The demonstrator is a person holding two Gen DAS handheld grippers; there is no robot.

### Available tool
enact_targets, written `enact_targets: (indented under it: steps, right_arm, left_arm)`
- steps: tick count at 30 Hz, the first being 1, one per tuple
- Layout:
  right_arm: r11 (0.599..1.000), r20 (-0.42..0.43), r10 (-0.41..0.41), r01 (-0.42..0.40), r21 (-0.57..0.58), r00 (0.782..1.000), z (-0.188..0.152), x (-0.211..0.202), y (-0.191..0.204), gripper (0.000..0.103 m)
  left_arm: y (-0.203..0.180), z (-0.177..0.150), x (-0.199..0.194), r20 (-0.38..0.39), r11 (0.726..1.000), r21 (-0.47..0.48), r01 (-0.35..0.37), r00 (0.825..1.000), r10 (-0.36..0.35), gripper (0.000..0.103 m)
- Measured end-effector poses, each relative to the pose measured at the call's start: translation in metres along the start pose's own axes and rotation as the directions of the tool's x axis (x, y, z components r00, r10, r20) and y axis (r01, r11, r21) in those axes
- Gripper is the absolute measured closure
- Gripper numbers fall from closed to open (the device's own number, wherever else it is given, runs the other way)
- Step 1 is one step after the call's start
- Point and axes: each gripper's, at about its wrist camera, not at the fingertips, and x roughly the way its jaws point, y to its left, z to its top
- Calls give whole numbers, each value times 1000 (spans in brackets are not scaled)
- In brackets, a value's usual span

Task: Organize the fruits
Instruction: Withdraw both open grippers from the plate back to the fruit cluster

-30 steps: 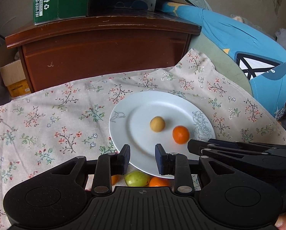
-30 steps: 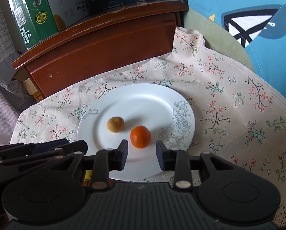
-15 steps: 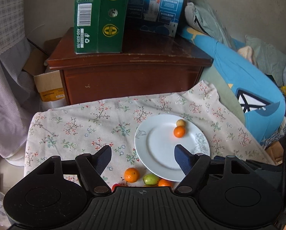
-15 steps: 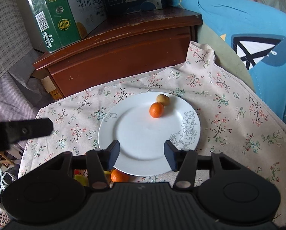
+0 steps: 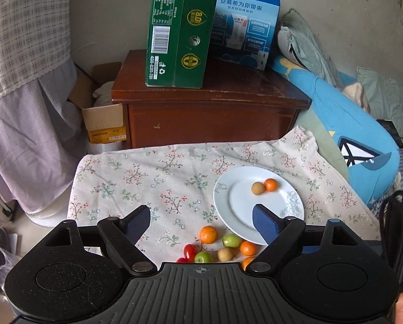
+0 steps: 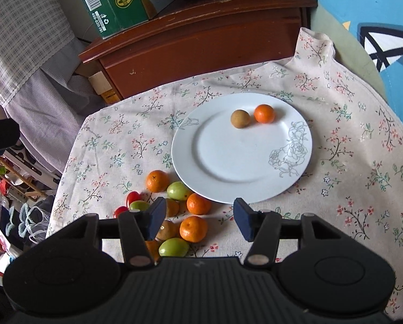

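Note:
A white plate (image 6: 242,162) (image 5: 239,205) lies on the floral cloth and holds a brown fruit (image 6: 240,118) (image 5: 257,188) and an orange (image 6: 264,113) (image 5: 270,184). Off its near left rim lies a pile of loose fruit: oranges (image 6: 157,180) (image 5: 208,234), green fruits (image 6: 177,190) (image 5: 231,240), red cherry tomatoes (image 6: 133,197) (image 5: 189,251) and brown fruits (image 5: 225,253). My left gripper (image 5: 201,222) is open and empty, high above the pile. My right gripper (image 6: 200,217) is open and empty above the plate's near edge.
A brown wooden cabinet (image 5: 209,113) stands behind the table with a green carton (image 5: 178,40) and a blue box (image 5: 244,24) on it. Blue bedding (image 5: 358,135) lies to the right. A cardboard box (image 5: 104,124) and hanging cloth (image 5: 20,86) are at the left.
Both grippers have pulled back and risen from the plate and opened wide. The loose fruit pile has come into view. The two fruits on the plate now sit at its far side.

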Motion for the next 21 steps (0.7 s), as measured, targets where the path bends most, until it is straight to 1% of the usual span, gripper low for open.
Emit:
enact_targets:
  steps: [5, 6, 8, 10, 12, 14, 15, 16, 19, 21]
  right_arm:
    - [1000, -22, 14, -15, -5, 1000, -8, 8, -5, 48]
    - [1000, -30, 14, -14, -4, 999, -9, 11, -6, 51]
    - [1000, -45, 20, -19, 15, 999, -10, 15, -9, 55]
    - [999, -47, 36, -35, 26, 998, -11, 18, -10, 56]
    - [999, -47, 40, -39, 19, 998, -13, 22, -9, 57]
    - [999, -58, 43, -41, 24, 997, -14, 28, -8, 58]
    - [998, -63, 54, -52, 30, 997, -14, 30, -8, 61]
    - [998, -65, 63, -61, 35, 996, -14, 31, -7, 61]
    - [997, -70, 74, -72, 32, 995, -14, 34, -6, 61]
    - [997, -75, 73, -70, 42, 995, -15, 35, -8, 61]
  left_arm:
    - [7, -41, 36, -64, 996, 85, 12, 998, -7, 19]
    - [8, -50, 42, -65, 995, 104, 8, 998, -1, 19]
    - [15, -63, 53, -75, 995, 95, -3, 997, 10, 20]
    - [25, -74, 64, -100, 996, 81, -23, 995, 31, 22]
    - [30, -78, 71, -125, 995, 89, -47, 990, 58, 22]
    - [37, -80, 74, -125, 996, 74, -42, 991, 51, 22]
    - [39, -80, 76, -123, 997, 66, -51, 991, 59, 22]
    - [40, -80, 78, -121, 996, 65, -59, 990, 67, 22]
    - [38, -81, 84, -118, 995, 89, -51, 991, 61, 26]
    - [34, -82, 91, -139, 994, 104, -44, 989, 58, 28]
